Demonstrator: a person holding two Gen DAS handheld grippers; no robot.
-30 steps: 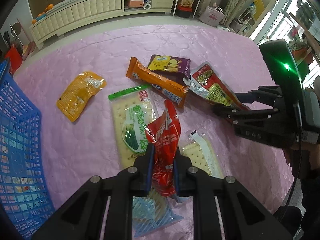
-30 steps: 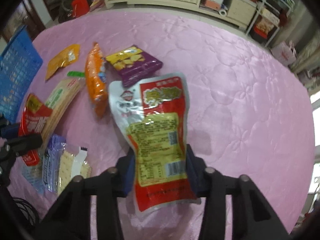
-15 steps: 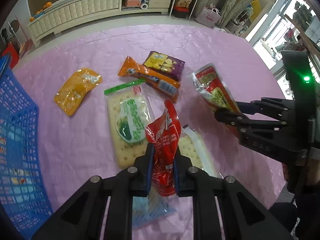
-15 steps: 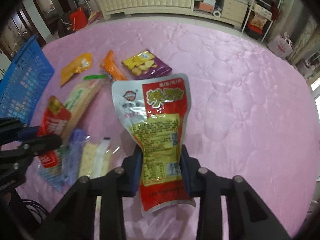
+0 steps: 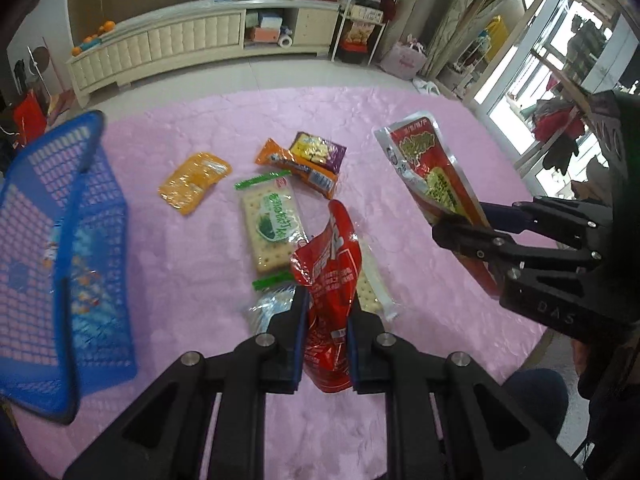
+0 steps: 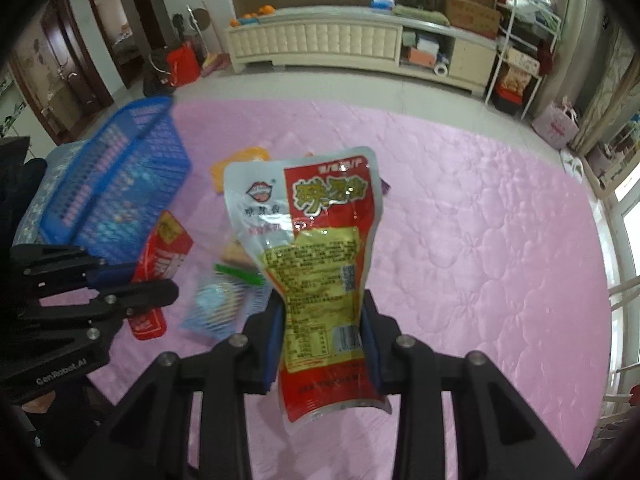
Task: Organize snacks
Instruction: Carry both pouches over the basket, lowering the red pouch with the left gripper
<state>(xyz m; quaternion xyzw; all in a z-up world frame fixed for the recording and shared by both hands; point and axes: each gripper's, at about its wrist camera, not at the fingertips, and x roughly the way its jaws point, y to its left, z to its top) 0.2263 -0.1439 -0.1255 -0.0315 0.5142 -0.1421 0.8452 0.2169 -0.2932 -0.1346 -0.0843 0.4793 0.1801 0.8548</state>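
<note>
Left gripper (image 5: 323, 330) jaws clamped on red bag (image 5: 330, 280); right gripper (image 6: 322, 340) jaws clamped on pouch (image 6: 316, 248). Carry both over basket (image 5: 60, 248), release low.

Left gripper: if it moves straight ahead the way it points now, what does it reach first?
Probably the green-label cracker pack lying ahead of the left gripper, which holds a red packet; depth is unclear.

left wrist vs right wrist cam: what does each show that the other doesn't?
Left wrist only: the purple snack bag, the orange wrapper, the cracker pack in full.
Right wrist only: the doorway at left, the silver-red pouch face-on.
Both: blue basket, left gripper shut on the red packet, right gripper shut on the pouch.
</note>
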